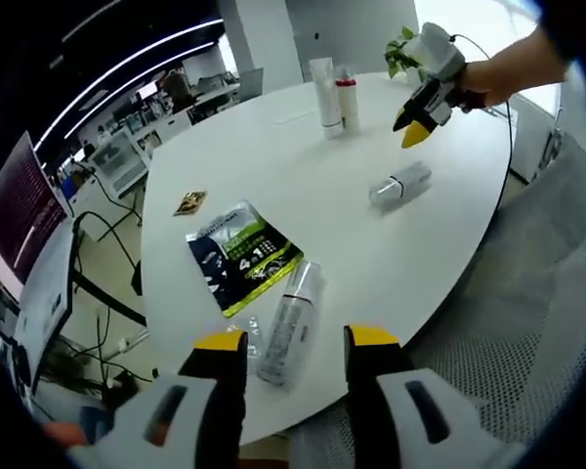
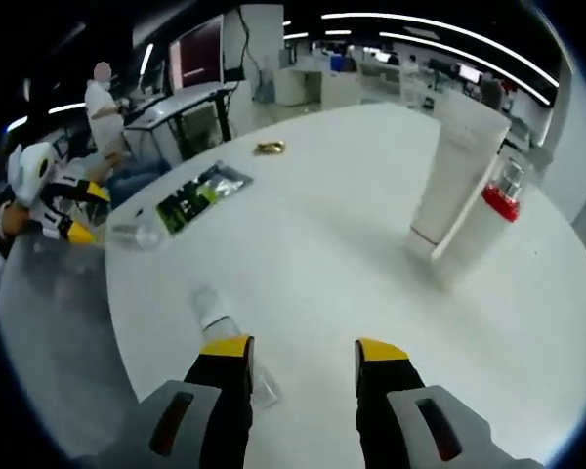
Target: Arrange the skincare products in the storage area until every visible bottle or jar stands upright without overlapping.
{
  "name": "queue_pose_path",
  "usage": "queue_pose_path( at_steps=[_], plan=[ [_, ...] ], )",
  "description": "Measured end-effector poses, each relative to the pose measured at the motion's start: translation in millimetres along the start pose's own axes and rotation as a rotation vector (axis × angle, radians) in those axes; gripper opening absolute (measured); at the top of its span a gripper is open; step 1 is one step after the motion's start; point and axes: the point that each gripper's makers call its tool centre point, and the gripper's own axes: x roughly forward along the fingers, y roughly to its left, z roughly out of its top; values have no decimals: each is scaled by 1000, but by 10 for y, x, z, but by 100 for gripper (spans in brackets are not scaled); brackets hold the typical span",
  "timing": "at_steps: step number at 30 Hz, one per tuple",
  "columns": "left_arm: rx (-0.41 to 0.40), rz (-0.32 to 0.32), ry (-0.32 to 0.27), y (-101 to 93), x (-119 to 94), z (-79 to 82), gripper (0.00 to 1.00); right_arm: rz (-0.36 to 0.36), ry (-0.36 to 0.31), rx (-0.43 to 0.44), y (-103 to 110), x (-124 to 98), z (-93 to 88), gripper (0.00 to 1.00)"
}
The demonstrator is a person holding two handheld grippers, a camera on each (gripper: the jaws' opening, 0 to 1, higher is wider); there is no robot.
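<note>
A clear bottle with a white cap [image 1: 291, 322] lies on its side on the white table [image 1: 303, 186]. Its near end sits between the tips of my open left gripper [image 1: 295, 342], ungripped. A second clear bottle [image 1: 400, 184] lies flat farther off, below my right gripper [image 1: 415, 122]. A white tube [image 1: 324, 95] and a red-banded bottle [image 1: 348, 100] stand upright together at the far edge. In the right gripper view my right gripper [image 2: 303, 350] is open, the lying bottle [image 2: 220, 322] beside its left jaw. The tube [image 2: 459, 166] and red-banded bottle [image 2: 493, 210] stand ahead.
A green and black sachet [image 1: 242, 256] lies flat near the left bottle, a small gold packet [image 1: 189, 202] beyond it. A potted plant [image 1: 400, 49] sits at the far rim. Mesh chairs [image 1: 547, 293] flank the table. A person [image 2: 103, 98] stands by desks behind.
</note>
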Motion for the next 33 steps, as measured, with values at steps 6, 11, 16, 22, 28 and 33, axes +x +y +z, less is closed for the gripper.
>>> queue_pose_path(
  at_steps=[6,11,16,22,28,33],
  plan=[
    [4,-1,-7,-7,-8,13,33,12,12,-36,120,-22,-33,38],
    [3,-1,-9,-6,-7,19,33,31,41,-127,159,-20,-36,39],
    [1,5,-12,6,-14,22,33,58,93,-308,313,-22,61,41],
    [6,6,-11,-5,-11,25,33,162,207,-439,503,96,15,43],
    [2,10,-8,6,-11,20,32,231,328,-517,638,251,-154,42],
    [-5,11,-6,11,-11,15,32,255,436,-598,677,374,-307,38]
  ],
)
